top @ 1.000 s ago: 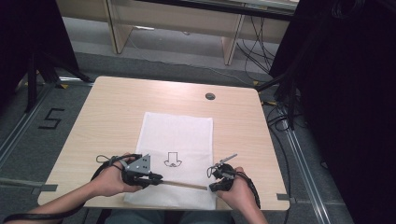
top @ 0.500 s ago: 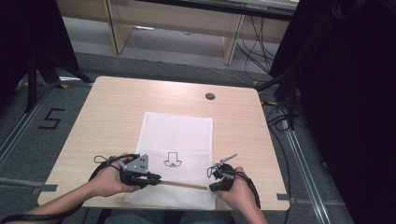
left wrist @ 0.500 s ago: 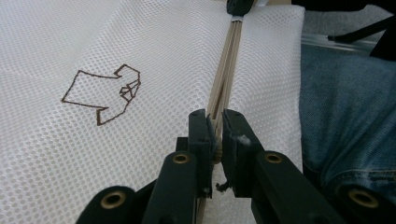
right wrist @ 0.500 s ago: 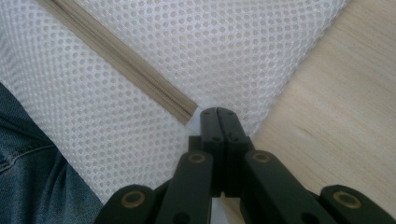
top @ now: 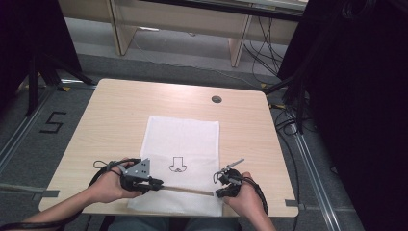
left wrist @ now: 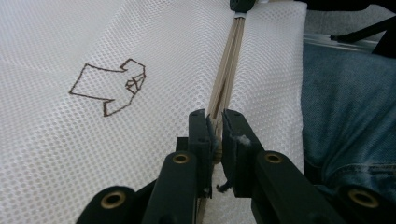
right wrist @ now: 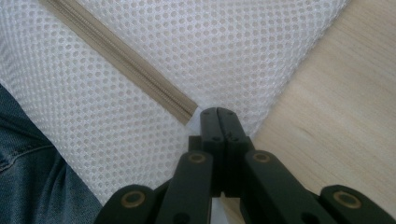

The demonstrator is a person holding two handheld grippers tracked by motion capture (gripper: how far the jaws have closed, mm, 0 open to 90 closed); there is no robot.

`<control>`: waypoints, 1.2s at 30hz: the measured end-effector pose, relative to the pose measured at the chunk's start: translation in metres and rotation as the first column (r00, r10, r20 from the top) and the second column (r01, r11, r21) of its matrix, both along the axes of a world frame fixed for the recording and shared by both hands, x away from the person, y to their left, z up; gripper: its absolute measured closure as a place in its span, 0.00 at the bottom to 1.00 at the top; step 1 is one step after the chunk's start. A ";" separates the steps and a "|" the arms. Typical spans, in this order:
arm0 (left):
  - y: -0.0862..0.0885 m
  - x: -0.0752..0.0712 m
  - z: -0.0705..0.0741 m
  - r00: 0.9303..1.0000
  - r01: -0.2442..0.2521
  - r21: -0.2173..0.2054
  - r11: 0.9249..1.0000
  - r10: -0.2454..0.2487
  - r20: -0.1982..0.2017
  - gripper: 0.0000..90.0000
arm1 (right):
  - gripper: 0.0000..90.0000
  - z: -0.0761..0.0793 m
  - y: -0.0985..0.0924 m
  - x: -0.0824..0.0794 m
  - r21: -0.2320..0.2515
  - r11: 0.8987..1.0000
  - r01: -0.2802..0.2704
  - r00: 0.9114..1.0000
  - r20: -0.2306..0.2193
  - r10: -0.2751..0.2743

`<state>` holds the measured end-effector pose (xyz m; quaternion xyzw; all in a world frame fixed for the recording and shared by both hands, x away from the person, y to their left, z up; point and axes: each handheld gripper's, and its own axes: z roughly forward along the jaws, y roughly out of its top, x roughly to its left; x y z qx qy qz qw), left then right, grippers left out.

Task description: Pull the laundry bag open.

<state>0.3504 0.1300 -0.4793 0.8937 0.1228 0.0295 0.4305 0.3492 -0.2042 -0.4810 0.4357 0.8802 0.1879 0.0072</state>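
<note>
Mesh bag: a white mesh laundry bag [top: 182, 161] lies flat in the lower middle of the high view, its near edge reaching the front edge of the tabletop [top: 120, 110]. Spread flat like this, nothing bunches under the zip.

Zipper: a beige zipper [top: 185, 189] runs left to right across the bag's near end, low in the high view. In the left gripper view it runs up the frame from the jaws toward the top centre [left wrist: 227, 70].

Left tongs: the left tongs [left wrist: 215, 135] are clamped on the zipper at its left end; the jaws stand almost together with the beige tape pinched between them. I judge this is the grip on the slider or pull, though the pull itself is hidden by the jaws.

Right tongs: the right tongs [right wrist: 217, 116] are pressed fully together at the bag's lower right corner, right where the zipper [right wrist: 126, 63] stops. They seem to pinch the mesh edge there, probably as an anchor so the bag stays taut while the zip is worked.

Hands: the two grips sit at opposite ends of the zip line, lower left [top: 139, 179] and lower right [top: 223, 185] of the high view.

Printed mark: a small brown outline drawing [top: 176, 164] sits mid-bag, above the zip and untouched.

Step in hand: likely bracing to run the zip along its length.
</note>
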 end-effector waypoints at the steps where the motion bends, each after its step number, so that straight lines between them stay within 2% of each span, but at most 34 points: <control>1: 0.002 0.001 0.000 1.000 0.004 0.009 1.000 -0.005 0.009 0.91 | 1.00 0.000 0.000 0.000 0.003 1.000 -0.001 1.000 -0.002 0.001; 2: 0.002 0.000 0.000 1.000 -0.001 -0.005 1.000 0.001 0.000 0.91 | 1.00 0.000 0.000 0.000 0.004 1.000 -0.001 1.000 -0.002 0.001; 4: 0.001 -0.001 0.000 1.000 0.001 -0.006 1.000 -0.001 0.002 0.91 | 1.00 0.000 0.000 0.000 0.003 1.000 0.000 1.000 -0.003 0.000; 8: 0.002 0.001 0.001 1.000 0.005 0.005 1.000 -0.006 0.016 0.91 | 1.00 0.000 0.000 0.000 0.004 1.000 0.002 1.000 -0.002 -0.002; 9: 0.002 0.000 0.000 1.000 0.004 0.002 1.000 -0.004 0.013 0.91 | 1.00 0.000 0.001 -0.001 0.009 1.000 0.009 1.000 -0.010 -0.009; 10: 0.003 0.000 0.000 1.000 0.002 -0.003 1.000 -0.002 0.002 0.91 | 1.00 0.000 0.000 0.000 0.004 1.000 0.002 1.000 0.001 -0.002; 11: 0.004 0.001 0.000 1.000 0.006 0.014 1.000 -0.006 0.015 0.91 | 1.00 0.000 0.000 0.000 0.001 1.000 0.008 1.000 -0.007 -0.008; 13: 0.005 0.001 0.000 1.000 0.008 0.020 1.000 -0.008 0.011 0.91 | 1.00 0.000 0.000 0.000 0.002 1.000 0.006 1.000 -0.006 -0.006; 14: 0.005 0.000 0.000 1.000 -0.003 0.002 1.000 0.003 -0.003 0.91 | 1.00 0.000 0.000 0.000 0.003 1.000 -0.002 1.000 -0.003 0.002; 17: 0.007 0.000 0.000 1.000 -0.003 0.006 1.000 0.003 -0.009 0.91 | 1.00 0.000 0.000 0.000 0.004 1.000 -0.003 1.000 -0.002 0.003; 18: 0.007 -0.001 -0.001 1.000 -0.011 -0.004 1.000 0.011 0.004 0.91 | 1.00 0.000 0.000 0.000 0.004 1.000 -0.003 1.000 -0.002 0.003; 19: 0.009 0.000 0.000 1.000 -0.003 0.012 1.000 0.003 0.004 0.91 | 1.00 0.000 0.000 0.000 0.004 1.000 -0.005 1.000 -0.003 0.005; 22: 0.009 0.000 -0.001 1.000 -0.009 0.013 1.000 0.009 0.016 0.91 | 1.00 0.000 0.000 0.000 0.003 1.000 -0.003 1.000 -0.002 0.003; 24: 0.010 -0.001 -0.001 1.000 -0.013 -0.004 1.000 0.013 -0.008 0.91 | 1.00 0.000 0.000 0.000 0.001 1.000 -0.003 1.000 0.001 0.003; 27: 0.010 -0.001 0.000 1.000 -0.011 0.005 1.000 0.011 -0.003 0.91 | 1.00 0.000 0.000 0.000 0.001 1.000 -0.006 1.000 0.000 0.006; 29: 0.011 -0.001 -0.001 1.000 -0.021 -0.010 1.000 0.021 -0.004 0.91 | 1.00 0.000 0.000 -0.001 0.001 1.000 0.006 1.000 -0.008 -0.006; 30: 0.012 -0.001 -0.001 1.000 -0.016 0.005 1.000 0.016 0.002 0.91 | 1.00 0.000 0.000 0.000 0.004 1.000 -0.004 1.000 -0.002 0.004; 31: 0.013 0.000 -0.001 1.000 -0.010 0.000 1.000 0.010 -0.010 0.91 | 1.00 0.000 0.000 0.000 0.004 1.000 -0.004 1.000 -0.002 0.004; 36: 0.012 -0.001 -0.001 1.000 -0.016 -0.008 1.000 0.016 -0.002 0.91 | 1.00 0.000 0.000 0.000 0.006 1.000 -0.004 1.000 -0.003 0.004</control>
